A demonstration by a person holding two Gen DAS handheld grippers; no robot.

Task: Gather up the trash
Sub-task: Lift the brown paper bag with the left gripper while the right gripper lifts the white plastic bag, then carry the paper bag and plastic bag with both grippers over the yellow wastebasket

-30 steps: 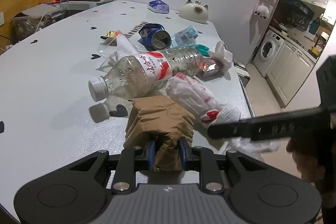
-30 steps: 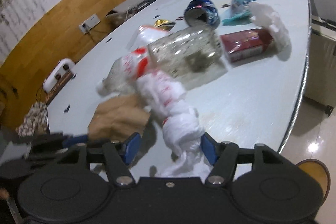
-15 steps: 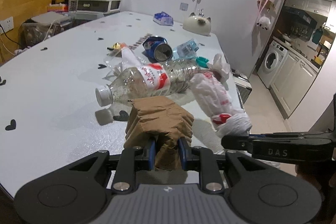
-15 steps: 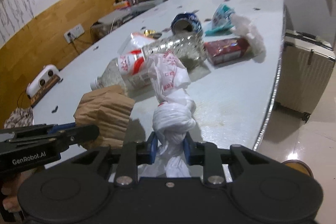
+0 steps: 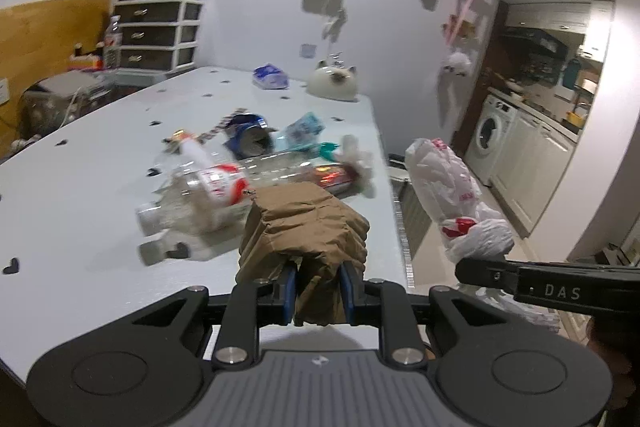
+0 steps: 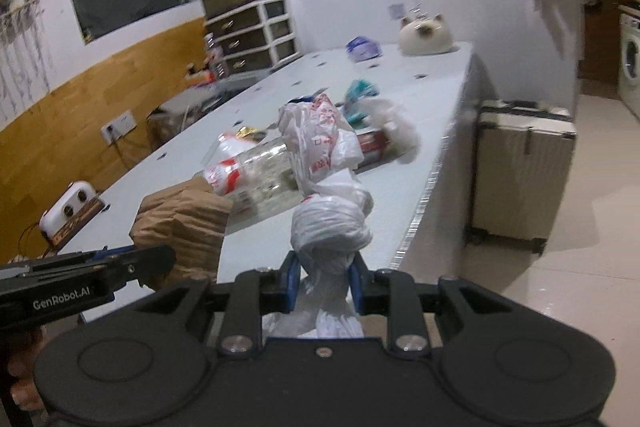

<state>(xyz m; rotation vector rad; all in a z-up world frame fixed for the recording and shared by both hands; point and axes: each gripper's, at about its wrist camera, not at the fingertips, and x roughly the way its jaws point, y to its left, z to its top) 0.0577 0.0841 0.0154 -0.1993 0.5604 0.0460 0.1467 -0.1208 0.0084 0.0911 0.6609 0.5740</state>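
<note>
Brown paper bag (image 5: 308, 223) clamped in left claw (image 5: 318, 289), raised above the counter (image 5: 100, 183); right claw (image 6: 324, 285) grips knotted white plastic bag (image 6: 330, 227), beside the paper bag, near clear bottle (image 5: 204, 193).

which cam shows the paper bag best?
Left wrist: the paper bag sits centred and whole, pinched in the left gripper. Right wrist catches only its side at the left, partly behind the left gripper's finger.
</note>
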